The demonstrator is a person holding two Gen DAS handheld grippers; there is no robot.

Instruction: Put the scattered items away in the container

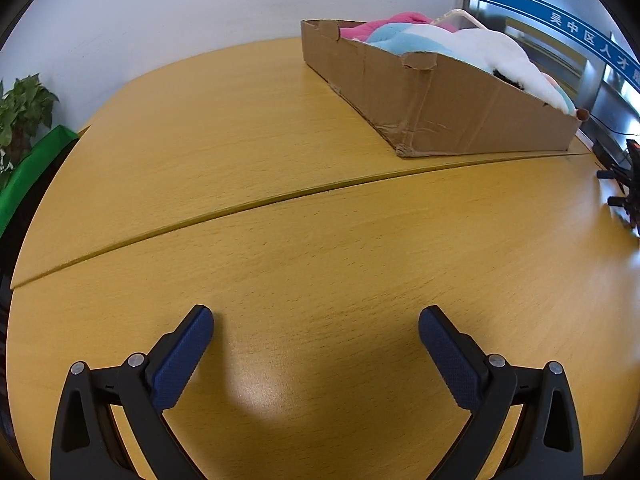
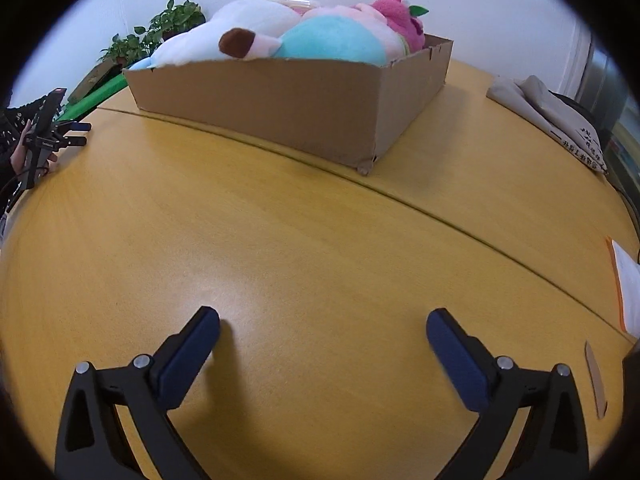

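Observation:
A low cardboard box (image 1: 460,108) stands on the wooden table, far right in the left wrist view and far centre in the right wrist view (image 2: 288,104). Plush toys fill it: a white one (image 2: 240,28), a light blue one (image 2: 332,40) and a pink one (image 2: 400,16); they also show in the left wrist view (image 1: 472,44). My left gripper (image 1: 316,320) is open and empty low over bare table, well short of the box. My right gripper (image 2: 322,322) is open and empty over bare table too. The left gripper also shows at the left edge of the right wrist view (image 2: 76,134).
A seam (image 1: 280,198) crosses the table in front of the box. A folded beige cloth (image 2: 548,112) lies at the far right, papers (image 2: 628,292) at the right edge. Potted plants (image 2: 160,28) and a green sheet (image 1: 36,168) sit beyond the table's far left.

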